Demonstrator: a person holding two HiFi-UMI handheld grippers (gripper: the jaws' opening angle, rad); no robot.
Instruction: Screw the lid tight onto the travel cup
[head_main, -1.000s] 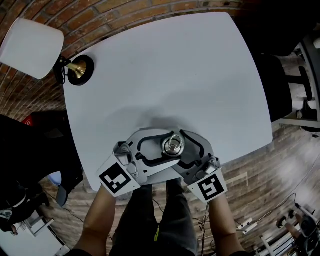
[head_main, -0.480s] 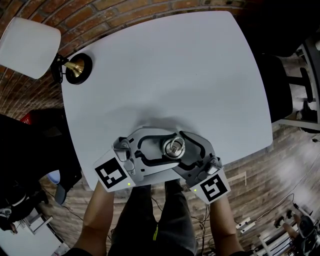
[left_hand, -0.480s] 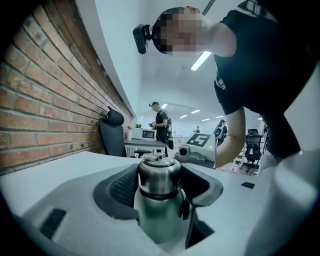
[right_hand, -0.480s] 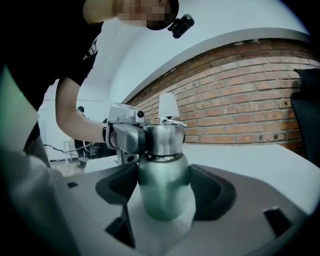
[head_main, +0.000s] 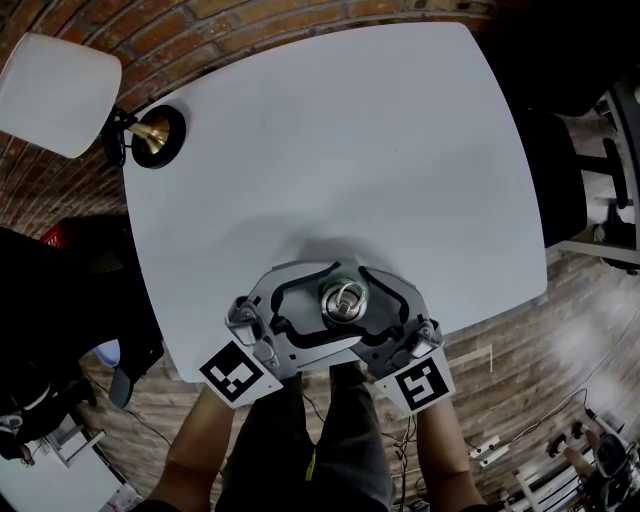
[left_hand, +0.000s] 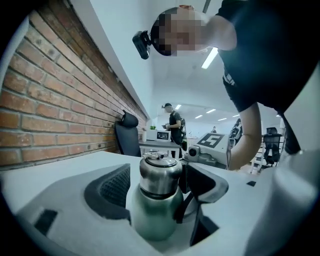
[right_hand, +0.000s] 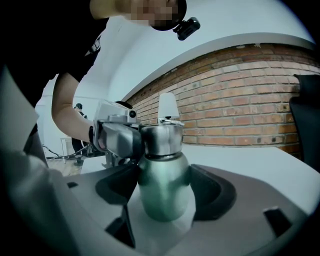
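Observation:
The travel cup stands near the table's front edge, a green body with a steel screw lid and a small loop on top. My right gripper reaches in from the right, its dark pads against both sides of the green body. From the left my left gripper surrounds the lid at lid height. Its jaws have just been opening. The lid sits between them with a gap to the ribbed left pad.
The white table runs back to a brick wall. At its far left corner stands a lamp with a white shade and a brass base. A black office chair and a standing person are behind.
The left gripper's jaws have spread away from the lid and its marker cube has rolled and slid toward the table's front edge. The right gripper and the cup stay put.

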